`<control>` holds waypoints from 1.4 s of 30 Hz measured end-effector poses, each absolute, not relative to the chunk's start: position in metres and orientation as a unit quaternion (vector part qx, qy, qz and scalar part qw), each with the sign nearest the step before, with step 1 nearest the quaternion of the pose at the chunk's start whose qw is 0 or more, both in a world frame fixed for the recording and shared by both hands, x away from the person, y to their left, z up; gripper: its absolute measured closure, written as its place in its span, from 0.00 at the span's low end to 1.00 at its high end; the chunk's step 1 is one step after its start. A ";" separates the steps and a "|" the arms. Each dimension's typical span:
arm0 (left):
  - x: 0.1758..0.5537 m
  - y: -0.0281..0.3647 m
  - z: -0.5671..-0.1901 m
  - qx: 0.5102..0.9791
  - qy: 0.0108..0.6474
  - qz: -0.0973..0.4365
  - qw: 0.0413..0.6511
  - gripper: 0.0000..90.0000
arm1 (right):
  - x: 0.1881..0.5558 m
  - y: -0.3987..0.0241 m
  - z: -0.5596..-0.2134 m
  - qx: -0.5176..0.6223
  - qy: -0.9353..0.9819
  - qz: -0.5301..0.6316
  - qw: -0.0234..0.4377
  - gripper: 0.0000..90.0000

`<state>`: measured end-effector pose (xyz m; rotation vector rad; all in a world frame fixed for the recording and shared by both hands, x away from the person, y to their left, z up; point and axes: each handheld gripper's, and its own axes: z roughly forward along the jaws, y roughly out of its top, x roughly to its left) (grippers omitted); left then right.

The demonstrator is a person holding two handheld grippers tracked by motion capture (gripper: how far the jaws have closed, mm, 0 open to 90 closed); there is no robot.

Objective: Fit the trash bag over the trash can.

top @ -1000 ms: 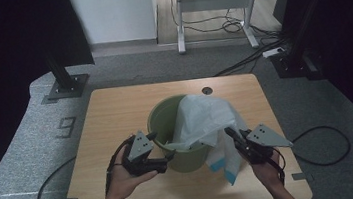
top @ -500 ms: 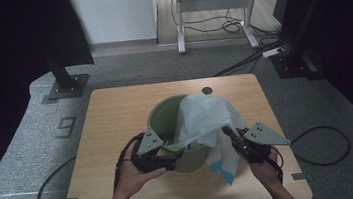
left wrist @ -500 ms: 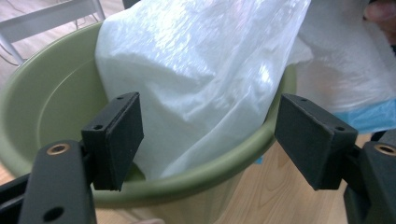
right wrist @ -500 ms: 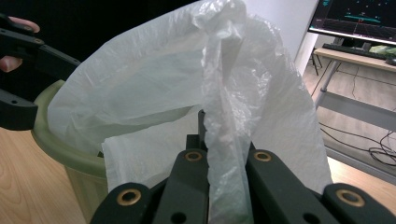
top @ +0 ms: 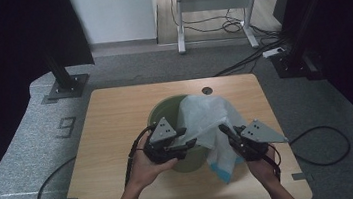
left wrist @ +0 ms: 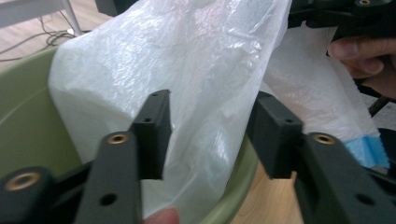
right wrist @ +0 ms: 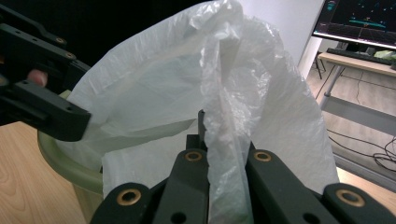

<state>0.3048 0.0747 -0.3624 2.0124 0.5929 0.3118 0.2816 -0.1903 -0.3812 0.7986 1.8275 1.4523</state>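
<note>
The white plastic bag (top: 206,121) drapes over the green bin (top: 162,112) at the frame's centre; thin, limp and slippery, it is best pinched at its rim. The right gripper (right wrist: 224,140) is clamped on a gathered fold. The left gripper (left wrist: 210,135) has just been closing around the film, its jaws seemingly not yet pressing.

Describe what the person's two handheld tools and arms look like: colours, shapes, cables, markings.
Both the left tool and right tool are black, each topped by a grey three-cornered plate with small dark holes. Their flat jaws carry brass-coloured rivets. Each trails a black cable. The forearms are bare, without sleeves.
</note>
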 end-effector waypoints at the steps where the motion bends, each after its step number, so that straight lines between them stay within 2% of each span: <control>1: 0.305 0.074 -0.362 0.828 0.244 0.126 0.489 0.62 | 0.282 -0.190 -0.381 0.306 0.699 0.556 0.330 0.98; 9: 0.315 0.072 -0.362 0.826 0.252 0.101 0.494 0.87 | 0.282 -0.193 -0.382 0.307 0.697 0.560 0.325 0.97; 13: 0.320 0.076 -0.360 0.817 0.264 0.108 0.502 0.94 | 0.280 -0.197 -0.385 0.307 0.698 0.568 0.311 0.88; 15: 0.322 0.078 -0.360 0.814 0.268 0.110 0.504 0.99 | 0.277 -0.199 -0.387 0.302 0.699 0.575 0.299 0.78; 20: 0.324 0.081 -0.357 0.812 0.282 0.127 0.495 1.00 | 0.260 -0.209 -0.392 0.298 0.682 0.604 0.284 0.49; 25: 0.324 0.082 -0.357 0.812 0.285 0.128 0.493 1.00 | 0.232 -0.215 -0.395 0.309 0.670 0.613 0.283 0.36; 31: 0.323 0.075 -0.357 0.817 0.278 0.127 0.488 1.00 | 0.221 -0.198 -0.416 0.320 0.685 0.581 0.302 0.33; 42: 0.323 0.074 -0.356 0.818 0.276 0.127 0.488 1.00 | 0.245 -0.185 -0.453 0.381 0.694 0.525 0.313 0.30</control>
